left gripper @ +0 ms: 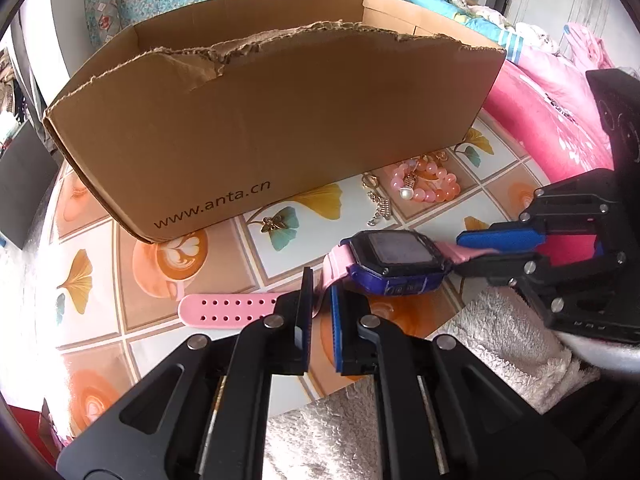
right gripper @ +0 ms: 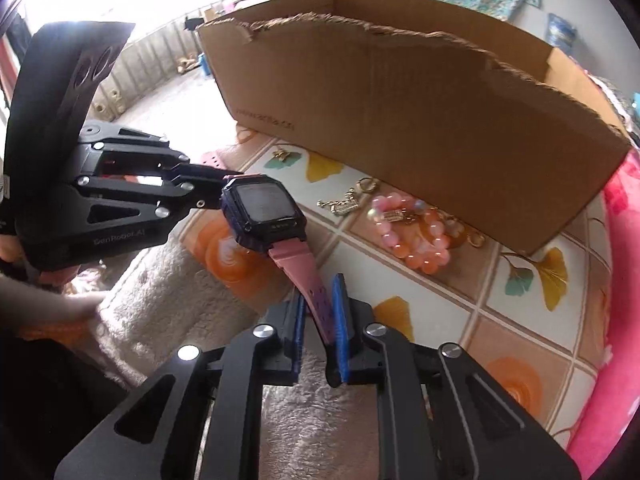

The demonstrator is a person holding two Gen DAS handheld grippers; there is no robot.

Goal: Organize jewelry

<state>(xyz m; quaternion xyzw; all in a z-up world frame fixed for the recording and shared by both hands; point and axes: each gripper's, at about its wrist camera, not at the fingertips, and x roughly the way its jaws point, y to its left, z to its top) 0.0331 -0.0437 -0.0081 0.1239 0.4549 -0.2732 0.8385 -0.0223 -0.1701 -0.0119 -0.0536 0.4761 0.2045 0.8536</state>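
Watch: a pink-strapped watch (left gripper: 394, 260) with a dark square case is held clear of the bench (left gripper: 100, 280) by both grippers, one at each strap.
Left gripper: the left gripper (left gripper: 320, 308) has its jaws pinching the strap just beside the case; the perforated strap end is seen trailing to the left over the bench.
Right gripper: the right gripper (right gripper: 320, 320) has its jaws pinching the other strap, edge-on between the blue pads (right gripper: 340, 320).
Box: a cardboard box (left gripper: 280, 120) with a torn front rim stands just behind the watch; its inside cannot be seen from either view, so what has been placed in it cannot be told.
Done so far: judged from the pictures, only the watch has been picked up; nothing is shown as sorted.
Left to do: a pink bead bracelet (right gripper: 416, 236) with a pearl charm, a gold chain (right gripper: 344, 204), a small gold ring clasp (right gripper: 368, 185) and a butterfly brooch (left gripper: 274, 224) lie loose on the bench at the foot of the box.
Edges: the torn front wall of the box would probably have to be cleared by the watch. The near bench edge is covered by a fluffy cloth (left gripper: 512, 332).
Open room: bare patterned bench is seen to the left of the watch; to the right, room is narrowed by pink bedding (right gripper: 616, 280) near the box corner.
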